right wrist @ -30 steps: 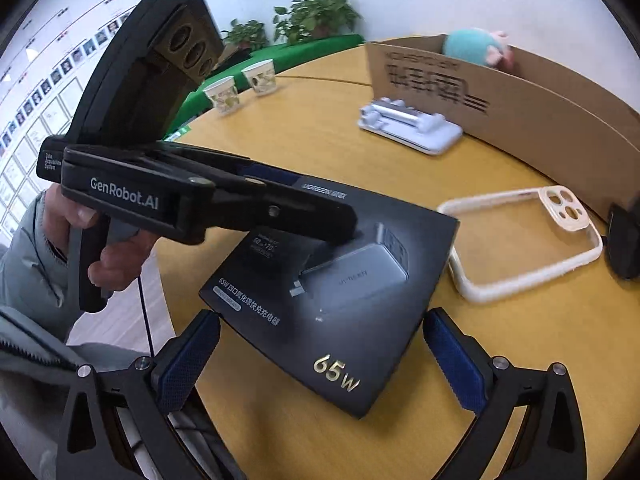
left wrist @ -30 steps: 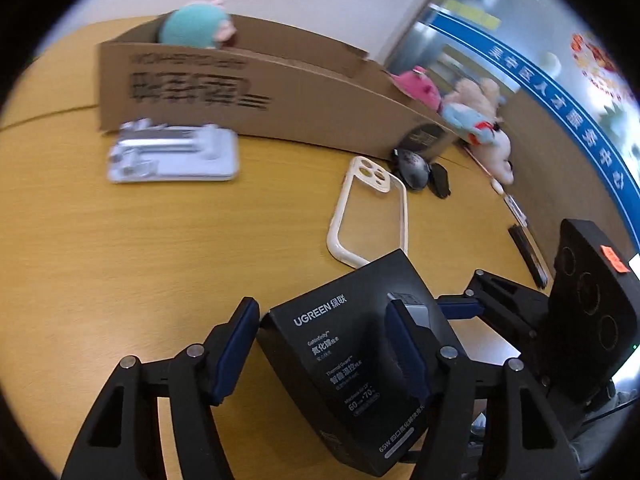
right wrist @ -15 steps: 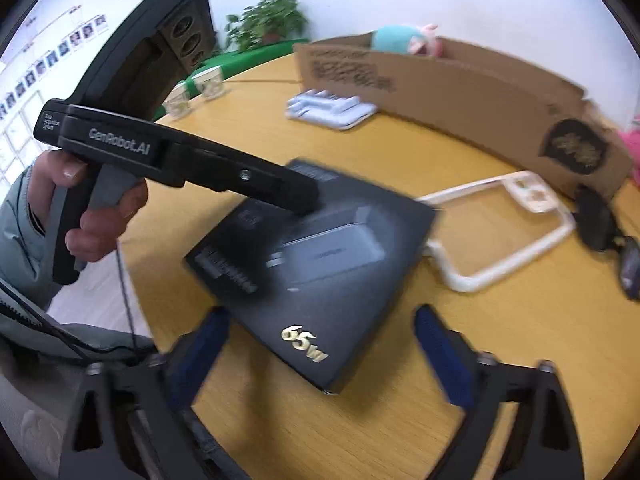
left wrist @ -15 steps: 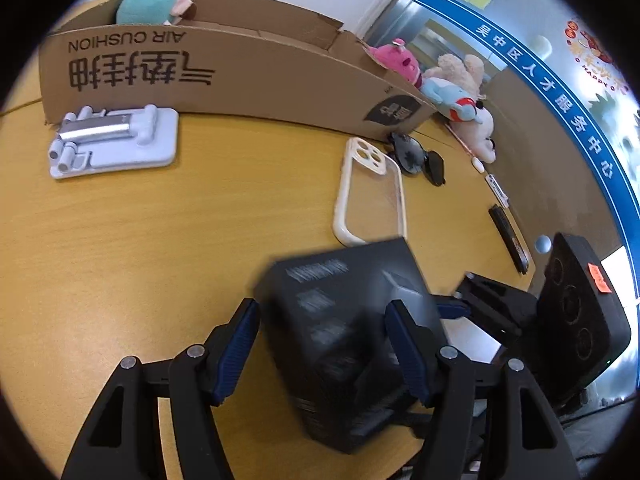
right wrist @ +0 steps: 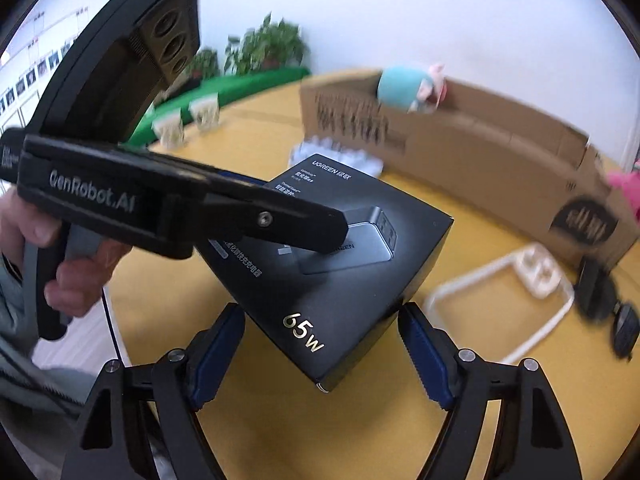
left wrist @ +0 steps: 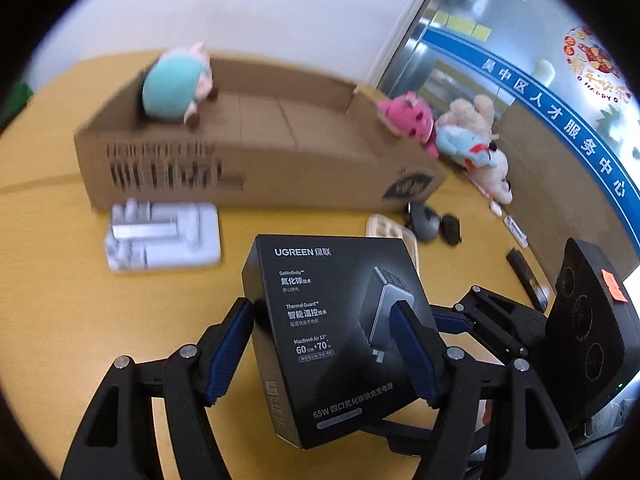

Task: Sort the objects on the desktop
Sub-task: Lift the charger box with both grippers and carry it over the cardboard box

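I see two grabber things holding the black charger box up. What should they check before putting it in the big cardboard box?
1. Left gripper clamped on the black charger box: ok, its pads press both sides.
2. Right gripper clamped on the same box: ok, its pads sit against two lower edges.
3. Box off the table: ok, it is lifted and tilted.
4. Room in the cardboard box: ok, only a teal plush toy sits at one end.
5. Way to the carton: not ok, the white stand and phone case lie in front of it, so go over them.
6. Carton floor bare all along: cannot tell, its front wall hides part.
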Motion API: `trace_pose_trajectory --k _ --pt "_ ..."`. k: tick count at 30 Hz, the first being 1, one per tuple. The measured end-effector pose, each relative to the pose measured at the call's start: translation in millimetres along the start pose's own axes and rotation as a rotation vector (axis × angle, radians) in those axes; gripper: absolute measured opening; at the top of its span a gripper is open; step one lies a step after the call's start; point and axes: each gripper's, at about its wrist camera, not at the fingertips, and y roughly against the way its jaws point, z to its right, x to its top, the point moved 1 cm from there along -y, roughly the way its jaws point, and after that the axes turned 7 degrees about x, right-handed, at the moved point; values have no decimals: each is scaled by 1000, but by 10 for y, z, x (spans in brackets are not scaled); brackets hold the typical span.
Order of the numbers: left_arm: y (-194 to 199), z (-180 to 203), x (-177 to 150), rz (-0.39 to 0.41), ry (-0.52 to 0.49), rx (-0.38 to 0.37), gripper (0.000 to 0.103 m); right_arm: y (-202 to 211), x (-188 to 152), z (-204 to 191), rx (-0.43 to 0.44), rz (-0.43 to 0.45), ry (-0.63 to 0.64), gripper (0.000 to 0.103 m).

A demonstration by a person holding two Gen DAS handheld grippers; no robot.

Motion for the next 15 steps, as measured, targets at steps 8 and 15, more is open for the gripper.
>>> trace_pose_trajectory --k 8,15 --pt "313 72 924 234 -86 62 69 211 911 206 -107 117 108 78" --pt "518 82 1785 388 -114 24 69 563 1773 527 -141 251 168 78"
